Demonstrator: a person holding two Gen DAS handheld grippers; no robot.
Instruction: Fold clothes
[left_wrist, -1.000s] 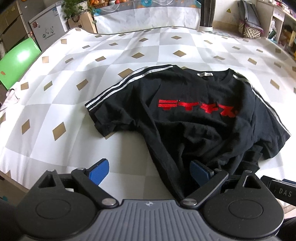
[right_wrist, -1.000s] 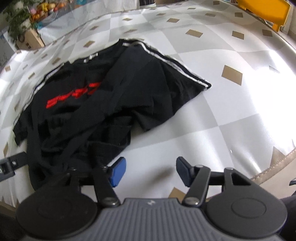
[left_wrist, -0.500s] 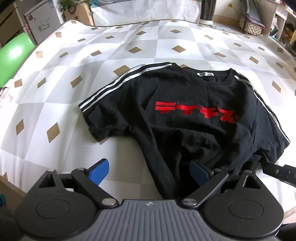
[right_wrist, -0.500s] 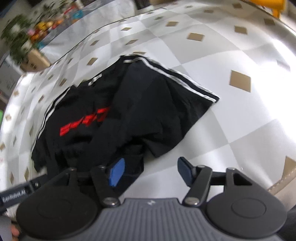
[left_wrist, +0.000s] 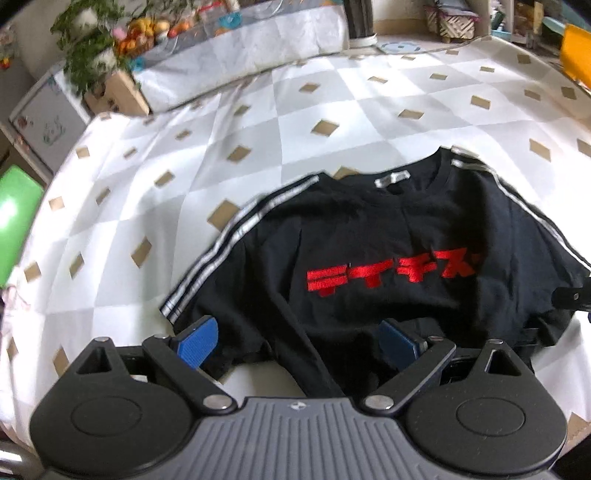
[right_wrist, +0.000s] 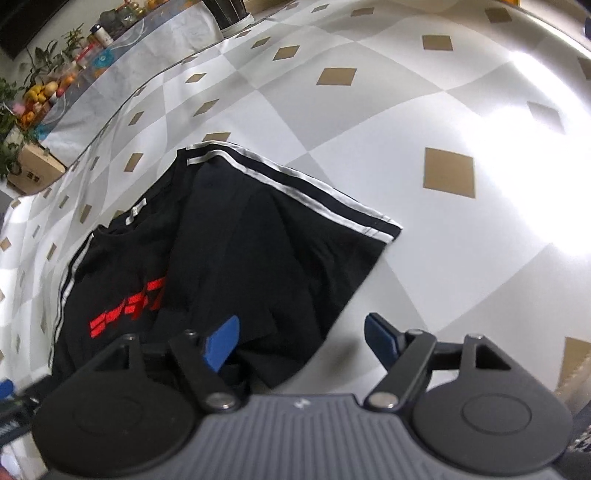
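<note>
Black T-shirt (left_wrist: 369, 236) with red lettering (chest side up) lies rumpled on the white, grey and tan diamond-patterned tablecloth (left_wrist: 258, 122), its white-striped sleeves spread to either side. Left gripper (left_wrist: 297, 341) sits over the crumpled lower hem, blue pads wide apart, gripping nothing. Right gripper (right_wrist: 301, 341) hangs at the shirt's right sleeve edge, fingers likewise parted, one pad over cloth.

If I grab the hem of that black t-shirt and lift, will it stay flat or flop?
The black t-shirt will probably flop: it already lies in soft wrinkles, with its bottom hem bunched. It looks thin, so likely light. On the checkered tablecloth, which looks smooth, it may slide rather than stay put when pushed.
</note>
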